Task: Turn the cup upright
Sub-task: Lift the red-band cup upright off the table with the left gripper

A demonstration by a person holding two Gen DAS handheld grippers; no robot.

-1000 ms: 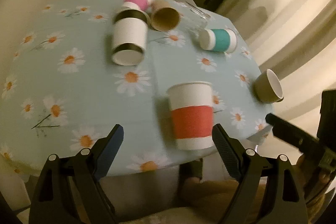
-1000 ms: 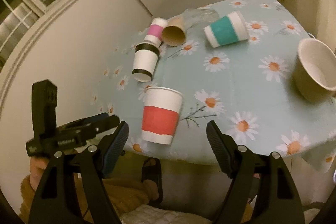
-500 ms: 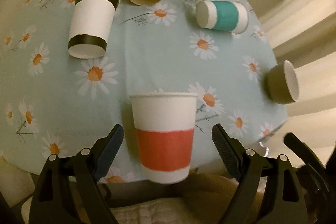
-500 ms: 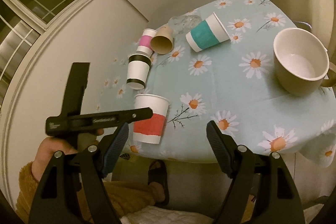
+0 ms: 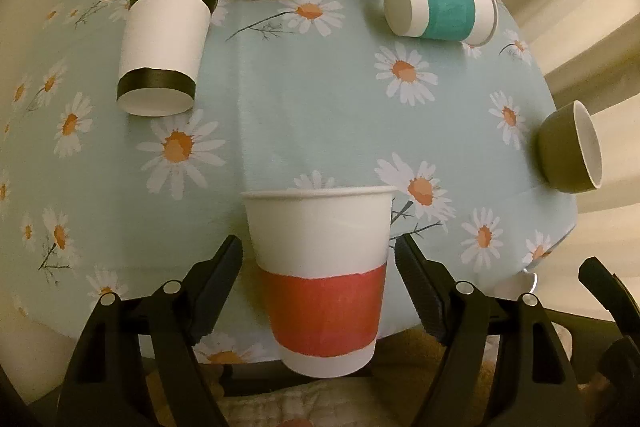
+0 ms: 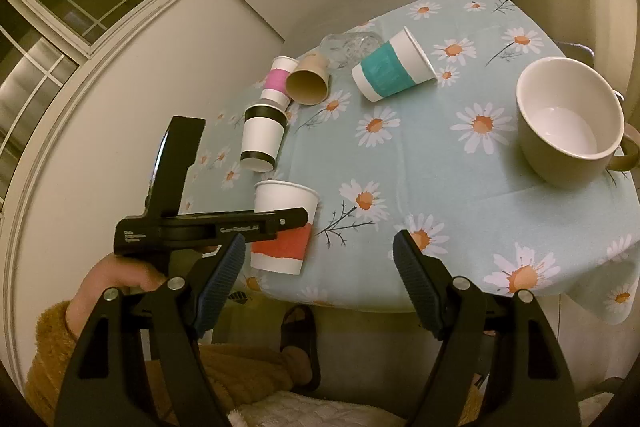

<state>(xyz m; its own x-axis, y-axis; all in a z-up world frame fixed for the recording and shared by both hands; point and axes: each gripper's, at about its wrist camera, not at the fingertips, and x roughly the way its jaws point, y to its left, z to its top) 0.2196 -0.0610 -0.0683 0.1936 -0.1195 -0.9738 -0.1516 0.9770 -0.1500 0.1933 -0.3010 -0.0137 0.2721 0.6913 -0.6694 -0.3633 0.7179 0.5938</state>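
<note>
Red-banded cup (image 5: 320,279) stands upright at near table edge, between wide-open left gripper (image 5: 319,259) fingers; nothing grasped.

Matt paper cup (image 5: 320,267), glossy ceramic mug (image 6: 568,119), smooth daisy-print tablecloth (image 5: 300,99).

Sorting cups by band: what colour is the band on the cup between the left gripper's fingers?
Red, on the white paper cup; clearest in the left wrist view.

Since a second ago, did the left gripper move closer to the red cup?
Yes. The left gripper moved forward onto the red-banded cup, which stands where it was on the daisy tablecloth, now between the open fingers.
</note>
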